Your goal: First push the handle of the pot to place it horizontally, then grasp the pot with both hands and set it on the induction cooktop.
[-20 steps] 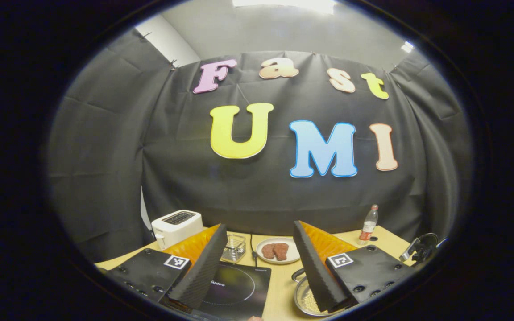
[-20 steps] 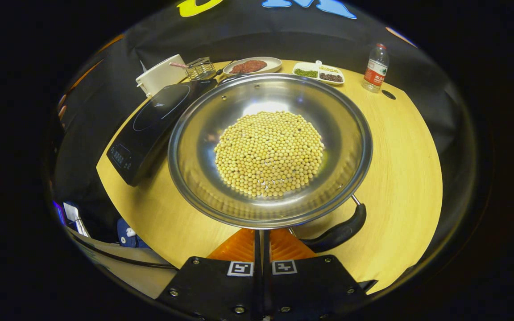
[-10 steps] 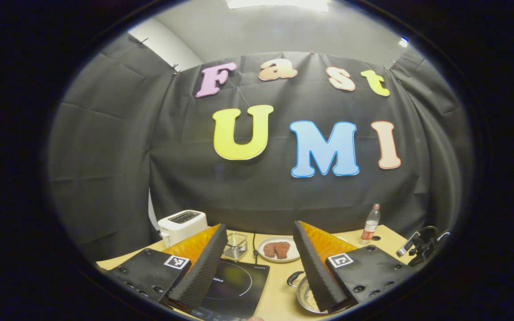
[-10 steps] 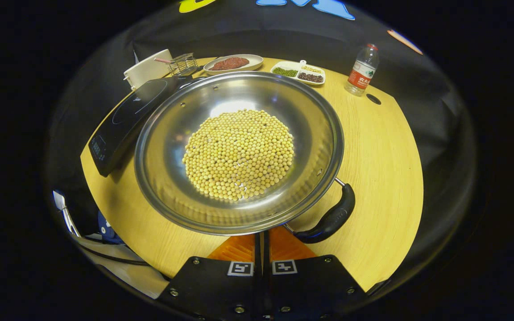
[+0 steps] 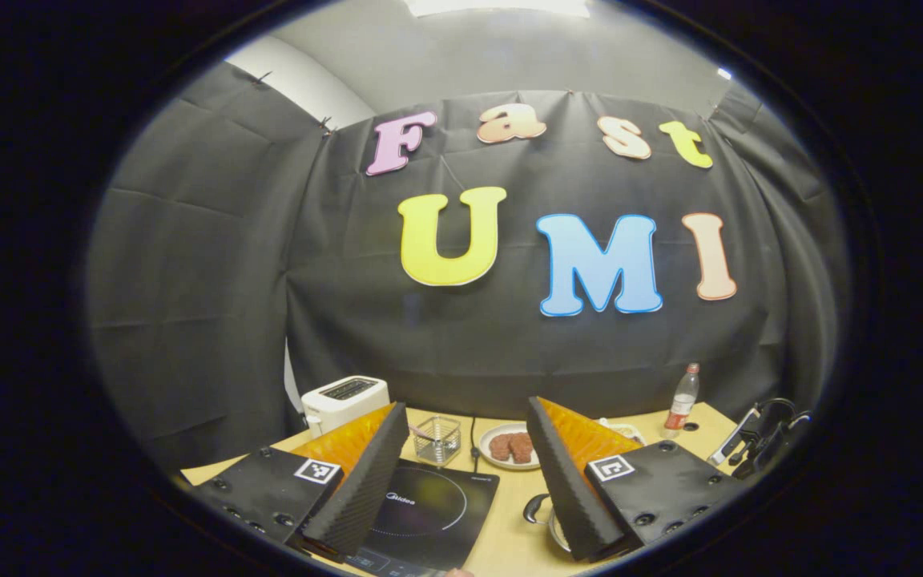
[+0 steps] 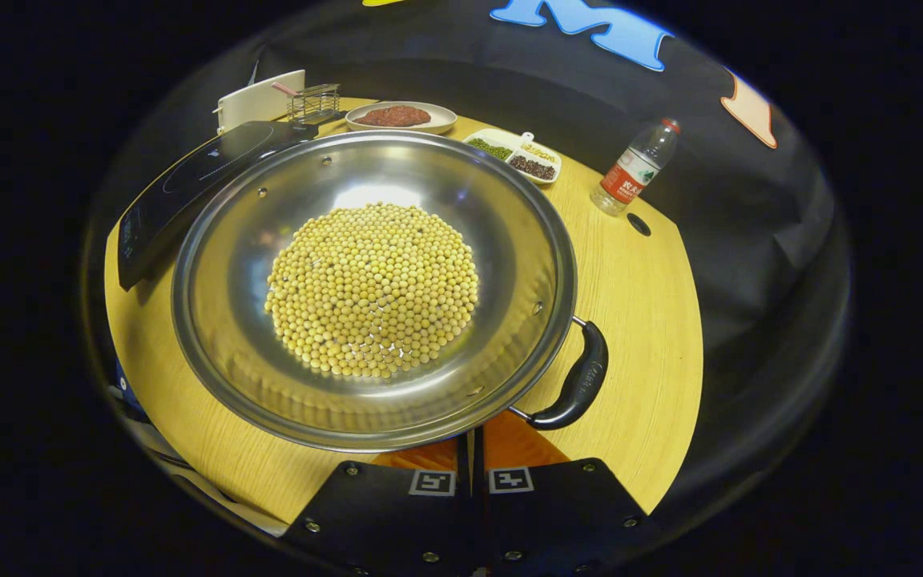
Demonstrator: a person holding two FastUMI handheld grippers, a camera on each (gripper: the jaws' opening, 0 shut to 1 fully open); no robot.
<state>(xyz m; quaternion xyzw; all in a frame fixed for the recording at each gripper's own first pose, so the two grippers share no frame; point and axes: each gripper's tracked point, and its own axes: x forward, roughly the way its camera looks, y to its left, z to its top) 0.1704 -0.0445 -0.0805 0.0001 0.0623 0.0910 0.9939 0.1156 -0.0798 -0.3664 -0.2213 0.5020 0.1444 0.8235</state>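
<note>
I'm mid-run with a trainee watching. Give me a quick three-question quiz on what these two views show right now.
1. True or false: the pot sits on the cooktop.
2. What fills the pot? A) soybeans B) water C) rice
3. Fill in: the left gripper has its jaws ____.

Key: 1. False; it rests on the table beside the cooktop. 2. A, soybeans. 3. Open, apart above the cooktop.
</note>
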